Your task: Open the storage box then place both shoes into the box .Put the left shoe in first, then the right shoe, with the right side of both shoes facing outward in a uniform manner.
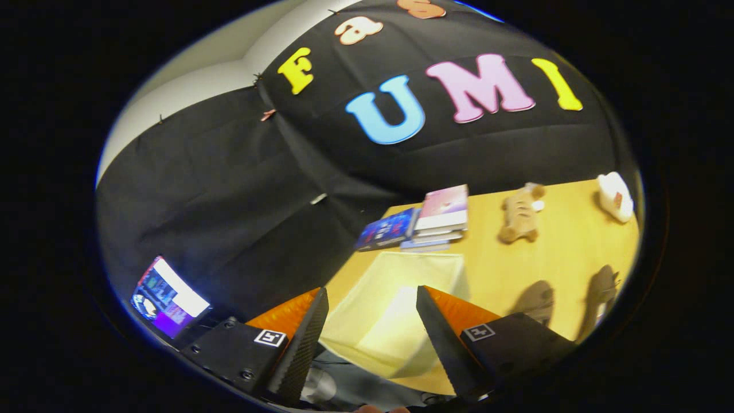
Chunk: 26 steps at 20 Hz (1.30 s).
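Although its pale walls look thin and soft, like fabric or light plastic, the storage box [395,310] sits just ahead of the gripper [371,338], framed between the two fingers, and I judge it light enough to slide or buckle if pushed on one side. It seems to stand open at the top, though whether a lid or flap remains I cannot tell. A hold on a rim edge looks the safest grip. The gripper is spread wide and holds nothing. Two dark shoes [567,304] lie beyond the right finger on the table [562,252]; they are dim and partly cut off behind the gripper body, so left from right cannot be told. By my guess they are soft-sided, best taken at the heel or collar. Farther off lie a stack of books [438,221], a plush toy [520,213] and a white object [615,196]. A lit screen [167,297] glows beyond the left finger.
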Each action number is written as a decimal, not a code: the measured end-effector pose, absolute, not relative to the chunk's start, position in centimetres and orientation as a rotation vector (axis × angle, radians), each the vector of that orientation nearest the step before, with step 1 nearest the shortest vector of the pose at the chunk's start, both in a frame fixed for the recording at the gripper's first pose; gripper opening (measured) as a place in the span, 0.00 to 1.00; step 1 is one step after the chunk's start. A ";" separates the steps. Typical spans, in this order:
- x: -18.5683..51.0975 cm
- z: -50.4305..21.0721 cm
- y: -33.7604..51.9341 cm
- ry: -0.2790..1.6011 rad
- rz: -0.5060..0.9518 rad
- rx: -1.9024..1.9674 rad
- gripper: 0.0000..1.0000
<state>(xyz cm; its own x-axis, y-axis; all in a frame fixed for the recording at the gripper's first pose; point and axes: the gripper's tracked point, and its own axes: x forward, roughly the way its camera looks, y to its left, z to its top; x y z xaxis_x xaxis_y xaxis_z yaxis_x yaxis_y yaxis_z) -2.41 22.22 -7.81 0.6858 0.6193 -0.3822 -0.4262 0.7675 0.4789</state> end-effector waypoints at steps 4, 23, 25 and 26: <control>-1.0 -13.4 13.3 0.614 0.380 0.249 0.96; 2.0 -34.1 5.2 0.935 0.270 -0.055 0.99; 1.9 -34.5 5.8 0.954 0.287 -0.029 0.93; 1.9 -34.6 6.1 0.966 0.290 -0.009 0.86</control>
